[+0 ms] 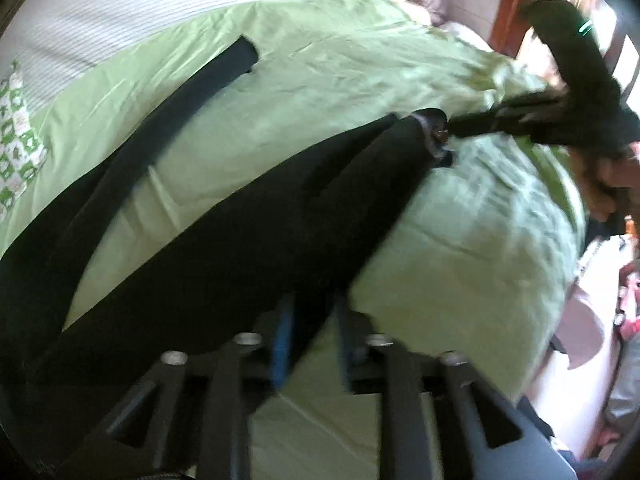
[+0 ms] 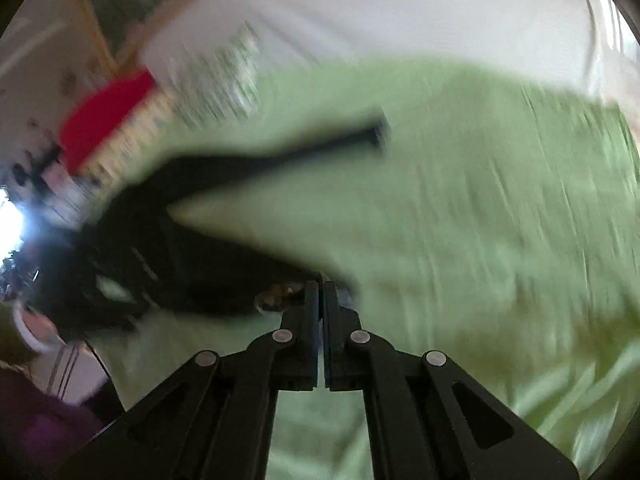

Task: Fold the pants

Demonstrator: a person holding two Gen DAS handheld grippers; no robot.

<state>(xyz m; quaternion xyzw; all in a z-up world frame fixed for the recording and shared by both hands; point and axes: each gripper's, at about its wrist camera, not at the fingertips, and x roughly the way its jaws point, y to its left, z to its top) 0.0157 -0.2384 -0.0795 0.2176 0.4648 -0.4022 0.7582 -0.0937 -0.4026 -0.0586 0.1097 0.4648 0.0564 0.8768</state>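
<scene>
The black pants (image 1: pixel 224 216) lie on a bed w/ a light green sheet (image 1: pixel 328 80). One leg stretches far across the sheet, its hem (image 1: pixel 244 50) flat near the upper left of the left wrist view. The other part of the pants is lifted and pulled between both grippers.

Left gripper (image 1: pixel 310 332): the jaws are almost closed, and a fold of the black fabric sits between the blue pads (image 1: pixel 282 340), so it grips the pants at the near edge.

Right gripper (image 2: pixel 321 292): the jaws are pressed together w/ only a thin slit between them. In the right wrist view the black cloth meets the fingertips. From the left wrist view the right gripper (image 1: pixel 448 128) pinches the bunched end of the pants, approx. at the waist part, above the sheet. The person's hand (image 1: pixel 616 184) holds its handle at the right border.

The right wrist view is strongly blurred. A red object (image 2: pixel 108 116) is beyond the bed at upper left; I cannot tell what it is. A patterned green-white cloth (image 1: pixel 18 136) lies at the left edge of the sheet.
</scene>
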